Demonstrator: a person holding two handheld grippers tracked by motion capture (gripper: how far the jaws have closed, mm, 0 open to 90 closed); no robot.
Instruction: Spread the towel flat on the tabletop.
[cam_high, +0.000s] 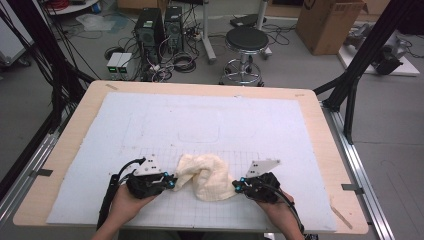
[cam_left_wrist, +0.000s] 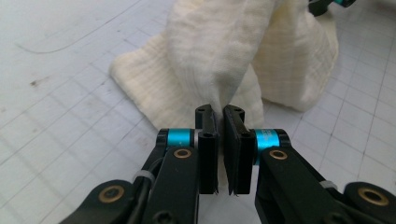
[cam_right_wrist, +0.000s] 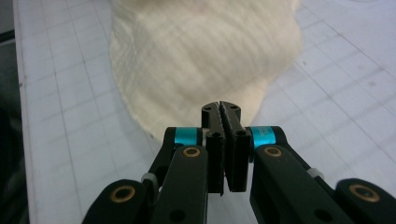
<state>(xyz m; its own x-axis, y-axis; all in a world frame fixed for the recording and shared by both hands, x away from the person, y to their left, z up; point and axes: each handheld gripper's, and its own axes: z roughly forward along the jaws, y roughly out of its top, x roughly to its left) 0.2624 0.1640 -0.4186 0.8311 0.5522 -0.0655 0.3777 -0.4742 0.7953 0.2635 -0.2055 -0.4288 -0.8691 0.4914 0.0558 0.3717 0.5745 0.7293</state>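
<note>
A: We are looking down on a wooden table (cam_high: 65, 150) covered by a white gridded mat (cam_high: 150, 125), with a black stool (cam_high: 246, 42), computer towers (cam_high: 159, 25) and a cardboard box (cam_high: 327, 22) on the floor beyond it.

B: And near the front edge of the mat we see a crumpled cream cloth (cam_high: 205, 175), bunched into a loose heap between our two hands.

A: Our left gripper (cam_high: 170, 182) meets the cloth's left side. In the left gripper view its jaws stand nearly together, a thin fold of the cloth (cam_left_wrist: 219, 60) pinched between their tips and rising away from them, so we call it clamped on the cloth.

B: Our right gripper (cam_high: 237, 186) sits at the cloth's right edge. In the right gripper view the jaws are closed tight against each other, tips right at the near hem of the cloth (cam_right_wrist: 201, 60).

A: Whether any fabric is caught between them we cannot tell; the tips overlap the hem there.

B: The rest of the cloth lies slumped on the mat, between both grippers.
</note>
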